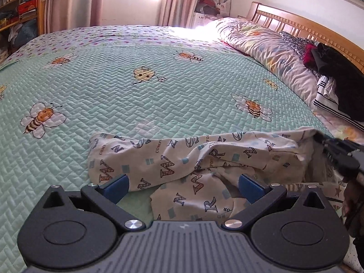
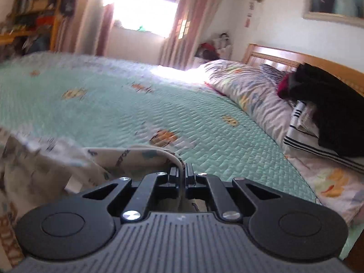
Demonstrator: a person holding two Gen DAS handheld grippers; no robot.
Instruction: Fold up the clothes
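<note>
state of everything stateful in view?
left tongs: open, over the garment, gripping nothing
right tongs: shut on the garment's edge
garment: crumpled, unfolded, one edge lifted
quilt: spread flat
curtains: drawn apart
dark clothes: piled by the headboard

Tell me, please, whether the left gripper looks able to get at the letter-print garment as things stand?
Probably yes. The left gripper is open and the letter-print garment lies crumpled on the green quilt right between and ahead of its blue pads, with nothing in between. The right gripper pinches a far edge.

Crumpled letter-print garment (image 1: 182, 159) on bedspread (image 1: 113, 95)
</note>
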